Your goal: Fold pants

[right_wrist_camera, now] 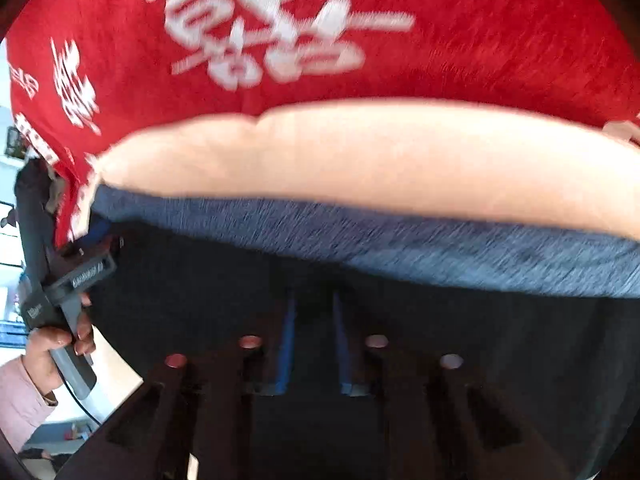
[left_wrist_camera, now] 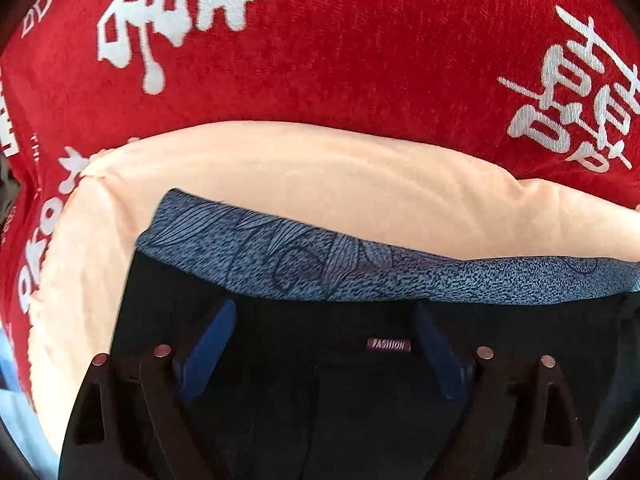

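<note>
Left claw spread wide over black pants, label at 6 o'clock, nothing pinched, likely lining up a grab; pants lie on blue cloth and peach one; right claw pressed near-together over pants' dark fabric, grip unclear

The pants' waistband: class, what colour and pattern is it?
The waistband is speckled blue-grey with dark leaf-like line drawings, clearest in the left wrist view.

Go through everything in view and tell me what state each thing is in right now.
Left gripper: open above the black pants.
Right gripper: shut, nothing visibly held.
Black pants: lying on the patterned garment.
Patterned garment: lying on the peach cloth.
Peach cloth: spread over the red blanket.
</note>
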A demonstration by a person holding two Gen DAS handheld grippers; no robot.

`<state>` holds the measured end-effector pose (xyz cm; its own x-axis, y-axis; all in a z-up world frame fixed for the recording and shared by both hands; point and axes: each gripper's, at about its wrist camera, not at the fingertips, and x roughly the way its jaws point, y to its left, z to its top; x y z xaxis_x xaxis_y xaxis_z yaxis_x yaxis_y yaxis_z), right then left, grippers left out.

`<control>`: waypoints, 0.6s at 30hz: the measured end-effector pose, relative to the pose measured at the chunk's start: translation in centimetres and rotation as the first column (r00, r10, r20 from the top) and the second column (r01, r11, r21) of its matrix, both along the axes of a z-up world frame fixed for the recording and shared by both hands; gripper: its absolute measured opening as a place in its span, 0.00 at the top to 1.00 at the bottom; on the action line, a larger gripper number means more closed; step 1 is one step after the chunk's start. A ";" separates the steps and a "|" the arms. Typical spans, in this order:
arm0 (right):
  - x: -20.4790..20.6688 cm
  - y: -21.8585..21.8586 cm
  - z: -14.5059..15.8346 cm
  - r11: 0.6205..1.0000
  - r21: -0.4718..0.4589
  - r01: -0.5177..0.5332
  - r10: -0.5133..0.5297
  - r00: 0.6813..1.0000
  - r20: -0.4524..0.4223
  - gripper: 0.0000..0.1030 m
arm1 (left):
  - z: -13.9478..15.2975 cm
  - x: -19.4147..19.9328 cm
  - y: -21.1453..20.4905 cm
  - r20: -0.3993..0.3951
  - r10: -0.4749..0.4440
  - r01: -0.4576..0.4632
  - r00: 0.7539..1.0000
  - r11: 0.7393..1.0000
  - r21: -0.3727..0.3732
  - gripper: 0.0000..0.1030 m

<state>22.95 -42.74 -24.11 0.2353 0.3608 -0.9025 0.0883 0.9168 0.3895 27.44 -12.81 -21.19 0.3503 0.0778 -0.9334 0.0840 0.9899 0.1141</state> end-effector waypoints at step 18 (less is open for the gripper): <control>-13.7 -3.2 1.7 0.971 0.174 0.162 -0.120 0.965 -0.231 0.49 | 3.1 -15.0 -8.1 -0.197 -0.068 0.056 0.978 0.996 -0.063 0.11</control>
